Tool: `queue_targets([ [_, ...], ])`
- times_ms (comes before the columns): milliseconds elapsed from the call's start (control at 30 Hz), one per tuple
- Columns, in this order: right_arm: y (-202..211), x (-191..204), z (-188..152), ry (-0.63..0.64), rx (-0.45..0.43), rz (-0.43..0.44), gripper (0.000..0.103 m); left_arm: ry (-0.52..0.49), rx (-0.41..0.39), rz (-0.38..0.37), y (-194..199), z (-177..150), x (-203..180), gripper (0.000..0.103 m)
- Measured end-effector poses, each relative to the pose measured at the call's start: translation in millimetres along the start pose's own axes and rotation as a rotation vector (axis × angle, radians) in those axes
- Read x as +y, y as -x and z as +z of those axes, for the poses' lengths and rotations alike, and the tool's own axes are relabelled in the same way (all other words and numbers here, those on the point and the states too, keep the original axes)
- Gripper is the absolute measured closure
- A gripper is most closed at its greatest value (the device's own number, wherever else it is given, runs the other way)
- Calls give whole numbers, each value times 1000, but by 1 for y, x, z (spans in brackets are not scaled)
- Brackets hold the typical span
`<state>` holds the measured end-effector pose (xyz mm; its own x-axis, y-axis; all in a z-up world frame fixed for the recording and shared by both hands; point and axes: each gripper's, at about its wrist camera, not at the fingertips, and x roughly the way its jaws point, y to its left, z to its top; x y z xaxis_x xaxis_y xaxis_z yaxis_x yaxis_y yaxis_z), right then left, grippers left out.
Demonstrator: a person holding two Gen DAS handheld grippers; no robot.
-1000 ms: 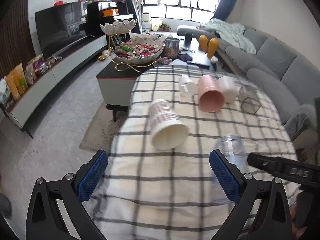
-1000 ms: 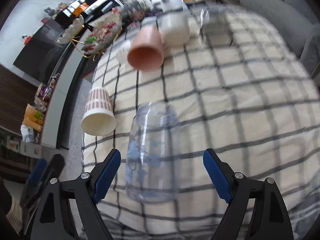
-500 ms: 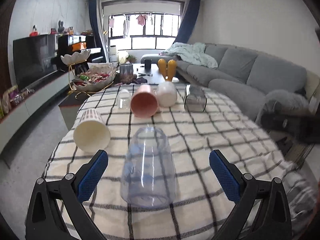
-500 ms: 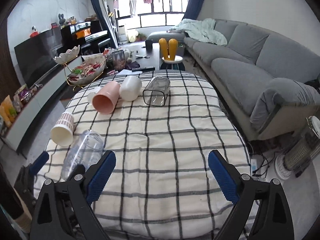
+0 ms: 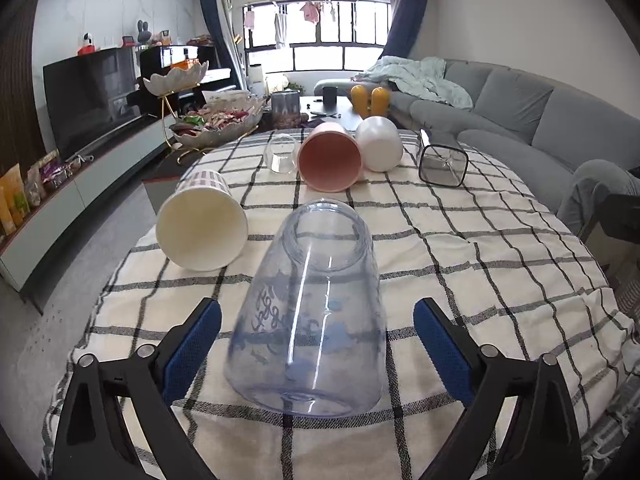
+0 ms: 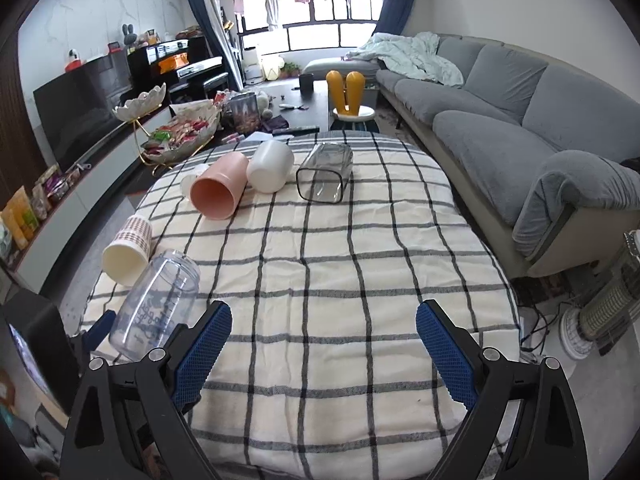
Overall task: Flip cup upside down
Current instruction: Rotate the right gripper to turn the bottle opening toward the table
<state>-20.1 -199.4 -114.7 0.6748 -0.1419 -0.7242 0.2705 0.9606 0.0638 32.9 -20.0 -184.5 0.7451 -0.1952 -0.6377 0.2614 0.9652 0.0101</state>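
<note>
A clear plastic cup (image 5: 312, 312) with blue print lies on its side on the checked tablecloth (image 5: 460, 248), its mouth pointing away from me. My left gripper (image 5: 316, 344) is open, its blue pads on either side of the cup's base end, not touching it. The same cup shows at the left in the right wrist view (image 6: 158, 304). My right gripper (image 6: 322, 352) is open and empty above the near part of the table, right of that cup.
A paper cup (image 5: 200, 224), a pink cup (image 5: 330, 160), a white cup (image 5: 378, 144), a small clear glass (image 5: 280, 154) and a square clear container (image 5: 442, 160) lie on their sides farther back. A grey sofa (image 6: 520, 120) is at the right, a heater (image 6: 604, 312) by the table.
My left gripper has moved in toward the clear cup, which now lies between its fingers. My right gripper has pulled back and to the right, away from the cup.
</note>
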Motion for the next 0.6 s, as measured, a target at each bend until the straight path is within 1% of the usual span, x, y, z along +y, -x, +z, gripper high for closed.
queue_targets([
  [167, -8, -4, -2, -22, 30, -5, 9, 4, 26, 6, -9, -2, -2, 18],
  [200, -9, -4, -2, -22, 32, -6, 9, 6, 29, 8, -11, -2, -2, 22],
  [233, -9, -3, -2, -19, 32, -6, 9, 11, 32, 6, -11, -2, -1, 28],
  [267, -9, -3, -2, -17, 33, -6, 9, 11, 33, 7, -11, -2, -1, 30],
  [467, -8, -1, -2, -11, 31, -8, 9, 8, 35, 4, -10, -1, -2, 31],
  [600, -2, -2, 1, -10, 10, -11, 9, -12, 12, -8, 2, 4, -5, 31],
])
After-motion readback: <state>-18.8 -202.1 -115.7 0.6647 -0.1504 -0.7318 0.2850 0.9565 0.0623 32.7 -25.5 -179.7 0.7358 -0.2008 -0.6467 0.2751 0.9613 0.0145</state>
